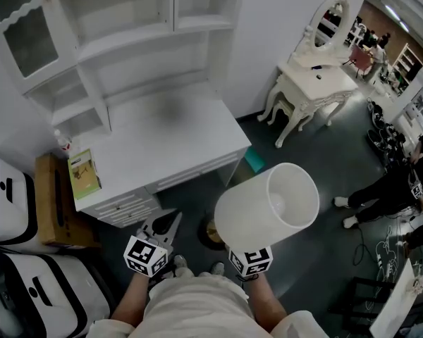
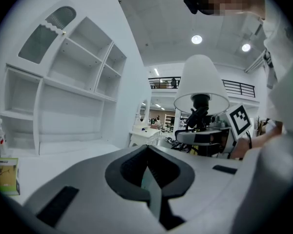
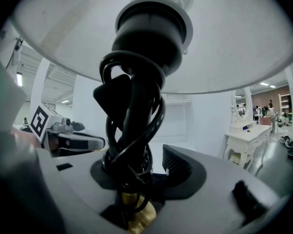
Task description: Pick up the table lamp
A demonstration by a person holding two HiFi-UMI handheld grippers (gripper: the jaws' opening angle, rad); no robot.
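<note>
Table lamp (image 1: 268, 203) is clamped by its cord-wrapped stem (image 3: 136, 126) in the right gripper (image 3: 139, 173); left gripper (image 2: 147, 148) closed on nothing.

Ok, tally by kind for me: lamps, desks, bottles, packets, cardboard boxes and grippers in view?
Table lamp: 1
Desks: 2 (shelved desk, dressing table)
Bottle: 1
Green packet: 1
Cardboard box: 1
Grippers: 2 (left gripper, right gripper)
Total: 8

From above, the lampshade (image 1: 268, 206) hides most of what seems the lamp's base (image 1: 210, 232).
</note>
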